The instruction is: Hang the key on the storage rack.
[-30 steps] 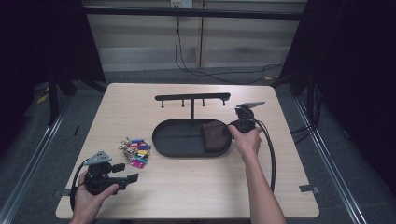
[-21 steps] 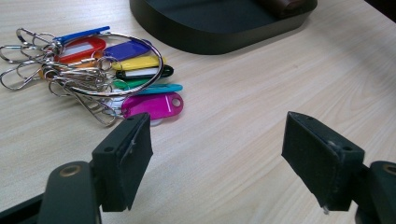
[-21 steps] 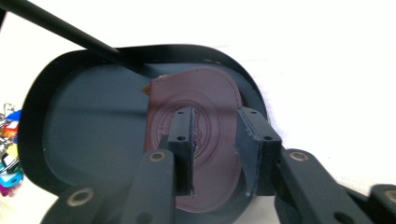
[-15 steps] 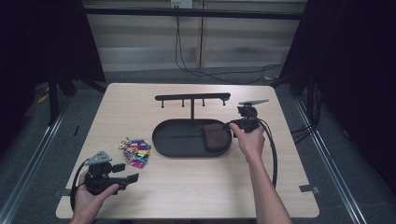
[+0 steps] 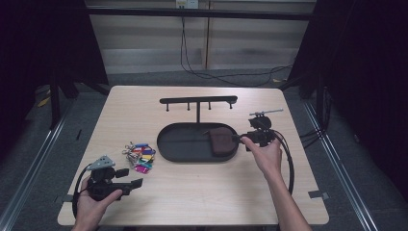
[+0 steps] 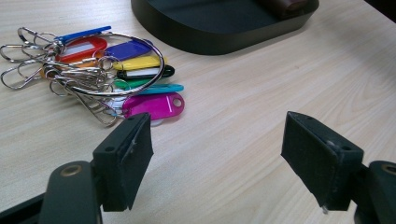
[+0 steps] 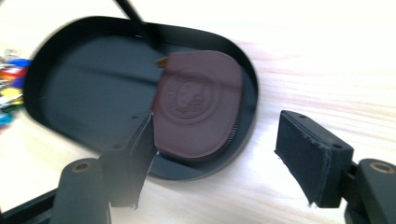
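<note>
My right claw (image 5: pixel 239 138) gaped wide, holding nothing, at the tray's (image 5: pixel 183 153) right end, where the brown pouch (image 5: pixel 221 140) lay. My left claw (image 5: pixel 130 179) was open and empty by the counter's near-left corner, near the keys (image 5: pixel 140 155).

Brown leather pouch (image 7: pixel 198 107) lies flat in black oval tray (image 7: pixel 70 93).

Pouch (image 7: pixel 198 109) embossed brown leather; tray (image 7: pixel 84 93) matt black; table (image 6: pixel 243 116) pale wood grain.

A bunch of coloured key tags (image 5: pixel 139 156) on rings, left of the tray, on the wooden table (image 5: pixel 192 187).
</note>
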Demonstrator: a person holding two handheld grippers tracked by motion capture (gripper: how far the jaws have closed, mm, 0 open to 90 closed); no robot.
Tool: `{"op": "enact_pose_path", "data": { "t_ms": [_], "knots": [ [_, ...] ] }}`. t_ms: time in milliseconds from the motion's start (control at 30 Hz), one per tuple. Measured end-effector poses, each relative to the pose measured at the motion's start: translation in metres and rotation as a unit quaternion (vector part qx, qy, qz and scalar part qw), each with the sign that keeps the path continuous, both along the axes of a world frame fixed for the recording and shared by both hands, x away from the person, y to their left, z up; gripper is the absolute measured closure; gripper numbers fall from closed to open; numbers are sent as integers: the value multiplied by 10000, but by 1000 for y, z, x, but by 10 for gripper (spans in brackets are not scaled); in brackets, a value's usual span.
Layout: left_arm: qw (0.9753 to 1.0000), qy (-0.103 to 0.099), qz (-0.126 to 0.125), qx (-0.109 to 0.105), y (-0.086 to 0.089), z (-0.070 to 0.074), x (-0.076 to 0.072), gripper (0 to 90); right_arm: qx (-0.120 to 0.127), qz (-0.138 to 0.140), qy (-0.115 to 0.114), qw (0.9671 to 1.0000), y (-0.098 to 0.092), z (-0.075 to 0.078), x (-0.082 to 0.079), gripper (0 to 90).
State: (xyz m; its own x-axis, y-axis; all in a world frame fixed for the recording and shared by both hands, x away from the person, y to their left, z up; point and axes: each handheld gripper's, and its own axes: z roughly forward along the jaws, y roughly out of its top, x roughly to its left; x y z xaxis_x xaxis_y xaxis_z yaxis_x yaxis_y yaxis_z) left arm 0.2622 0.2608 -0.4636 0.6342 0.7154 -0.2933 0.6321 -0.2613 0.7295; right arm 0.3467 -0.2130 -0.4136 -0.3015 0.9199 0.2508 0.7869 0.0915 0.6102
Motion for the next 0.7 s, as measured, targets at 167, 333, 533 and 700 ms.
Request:
{"op": "enact_pose_path", "data": {
  "t_ms": [167,333,533,700],
  "knots": [
    [10000,-7,31,31,0,-1,0,251,169,75,-92,9998,-9,-4,-13,273],
    [9999,16,83,82,0,-1,1,254,247,94,-211,9994,-16,-9,-33,240],
    [9996,27,211,183,-1,-2,1,318,482,231,-351,9980,-26,-17,-60,167],
    [9997,45,227,103,0,-2,2,276,636,154,-464,9968,-32,-20,-77,187]
  ]
}}
